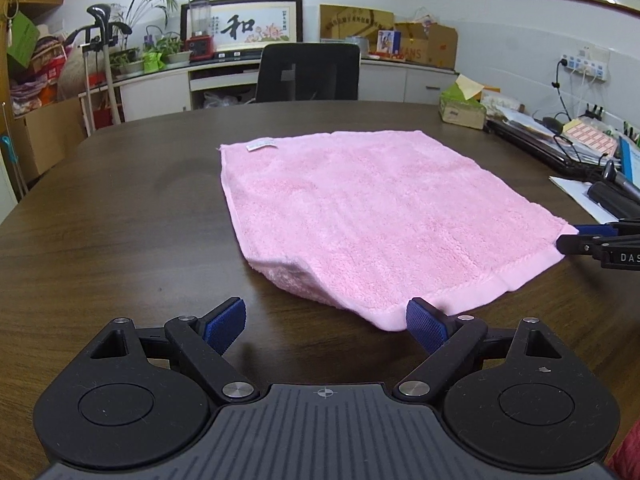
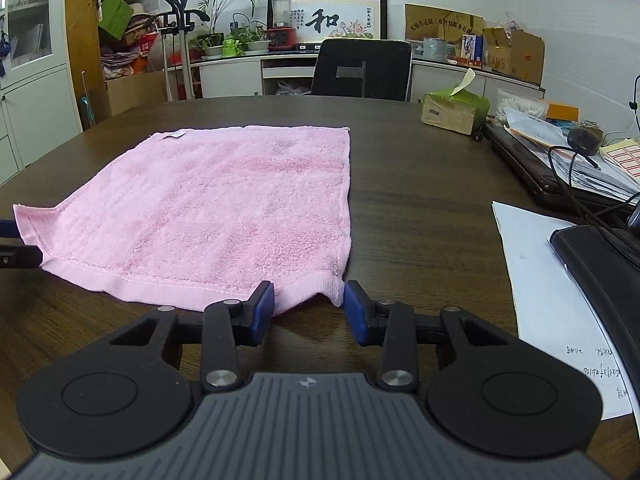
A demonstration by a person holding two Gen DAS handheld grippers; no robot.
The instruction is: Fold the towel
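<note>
A pink towel (image 1: 360,216) lies spread on the dark wooden table (image 1: 120,220), with a white label at its far left corner. Its near edge is slightly lifted and rumpled. My left gripper (image 1: 325,322) is open, just short of the towel's near left corner; its right pad (image 1: 425,322) touches the hem. In the right wrist view the towel (image 2: 224,208) lies ahead and to the left. My right gripper (image 2: 309,310) is open around the towel's near right corner, jaws on either side of the hem. The right gripper's fingers (image 1: 592,240) also show at the left view's right edge.
A black office chair (image 1: 308,72) stands behind the table (image 2: 420,200). A green tissue box (image 2: 456,110), a laptop with papers and cables (image 2: 560,160), a white sheet (image 2: 552,300) and a black case (image 2: 600,264) crowd the right side.
</note>
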